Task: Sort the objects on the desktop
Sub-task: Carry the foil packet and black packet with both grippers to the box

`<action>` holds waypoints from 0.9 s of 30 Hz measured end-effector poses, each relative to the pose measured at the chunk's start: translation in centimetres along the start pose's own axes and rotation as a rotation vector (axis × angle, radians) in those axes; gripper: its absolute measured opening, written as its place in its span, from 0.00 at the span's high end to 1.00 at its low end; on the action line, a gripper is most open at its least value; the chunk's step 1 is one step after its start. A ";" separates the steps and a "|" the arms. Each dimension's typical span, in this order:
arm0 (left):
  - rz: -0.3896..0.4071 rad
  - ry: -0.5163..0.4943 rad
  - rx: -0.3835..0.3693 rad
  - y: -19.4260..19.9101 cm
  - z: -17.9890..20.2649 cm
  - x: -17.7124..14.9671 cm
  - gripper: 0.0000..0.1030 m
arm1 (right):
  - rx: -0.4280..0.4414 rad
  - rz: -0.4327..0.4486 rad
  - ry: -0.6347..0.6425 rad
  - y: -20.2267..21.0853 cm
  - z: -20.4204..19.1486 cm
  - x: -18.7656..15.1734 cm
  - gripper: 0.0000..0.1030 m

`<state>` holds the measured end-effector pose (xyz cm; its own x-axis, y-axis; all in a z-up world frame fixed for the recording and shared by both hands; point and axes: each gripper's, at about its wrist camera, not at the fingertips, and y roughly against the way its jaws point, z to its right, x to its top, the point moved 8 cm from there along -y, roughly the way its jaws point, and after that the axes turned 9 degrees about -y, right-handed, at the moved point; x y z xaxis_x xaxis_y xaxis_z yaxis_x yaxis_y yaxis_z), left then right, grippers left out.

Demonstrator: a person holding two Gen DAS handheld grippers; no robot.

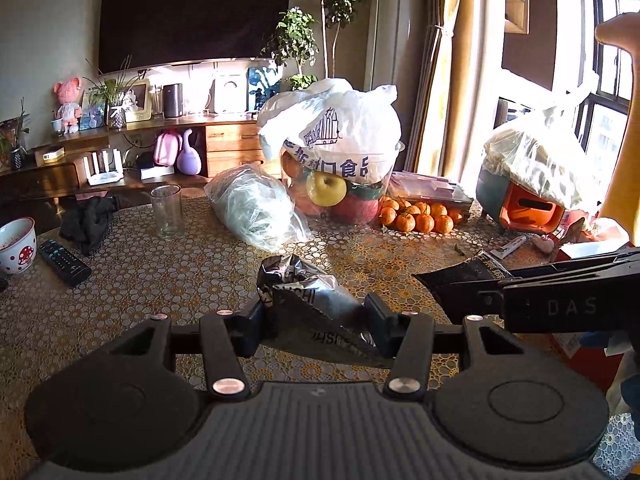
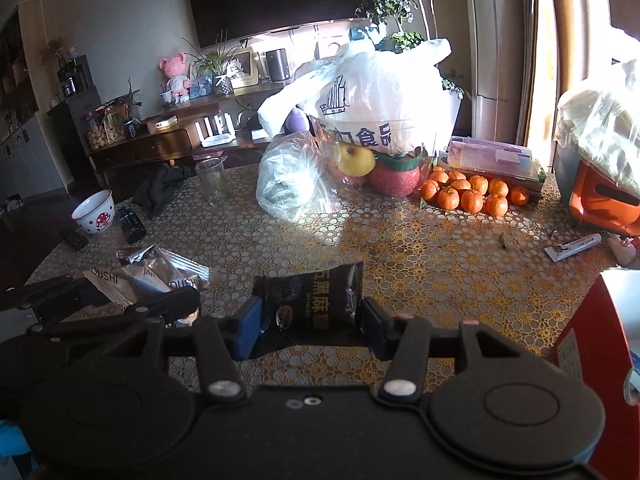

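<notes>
Left wrist view: my left hand-held gripper (image 1: 316, 322) is clamped on a bundle of silver snack packets (image 1: 304, 296), carried clear of the bench (image 1: 160, 280), nearer me than the bagged fruit bowl (image 1: 340, 160); I judge they are pinched together so they travel as one lot. Right of the bowl lie the tangerines (image 1: 418, 216); left of it, a glass (image 1: 166, 210). Right wrist view: my right hand-held gripper (image 2: 312, 318) grips a black sesame packet (image 2: 312, 300) by its sides, also in front of the bowl. Only this view shows the packet's printed face and a red box (image 2: 592, 328) at the right edge, possibly a destination; the left view shows just the packet's corner.
</notes>
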<state>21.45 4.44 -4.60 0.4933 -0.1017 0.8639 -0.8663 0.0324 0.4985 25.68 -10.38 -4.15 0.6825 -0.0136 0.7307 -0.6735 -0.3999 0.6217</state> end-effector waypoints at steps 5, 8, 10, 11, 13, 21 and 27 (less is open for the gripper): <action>0.020 -0.010 -0.020 2.3 1.5 0.9 0.50 | -0.013 0.026 -0.015 3.0 0.7 -0.1 0.49; 0.035 -0.014 -0.033 3.6 2.4 1.3 0.50 | -0.024 0.044 -0.021 4.6 1.4 -0.2 0.49; 0.044 -0.020 -0.042 4.4 3.3 1.5 0.50 | -0.022 0.054 -0.030 5.8 1.9 -0.3 0.49; 0.046 -0.024 -0.046 4.7 3.6 1.6 0.50 | -0.020 0.058 -0.033 6.2 2.1 -0.4 0.49; 0.049 -0.030 -0.059 5.4 4.6 1.7 0.50 | -0.026 0.068 -0.036 7.3 2.5 -0.5 0.49; 0.060 -0.063 -0.118 7.3 8.5 2.1 0.50 | -0.055 0.108 -0.068 11.0 5.2 -1.1 0.49; 0.069 -0.097 -0.168 8.0 12.2 2.5 0.50 | -0.088 0.134 -0.106 13.6 8.3 -1.6 0.48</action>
<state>14.81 -7.69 0.66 0.4165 -0.1880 0.8895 -0.8685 0.2068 0.4504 17.77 -23.46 0.81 0.6083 -0.1593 0.7776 -0.7792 -0.3060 0.5469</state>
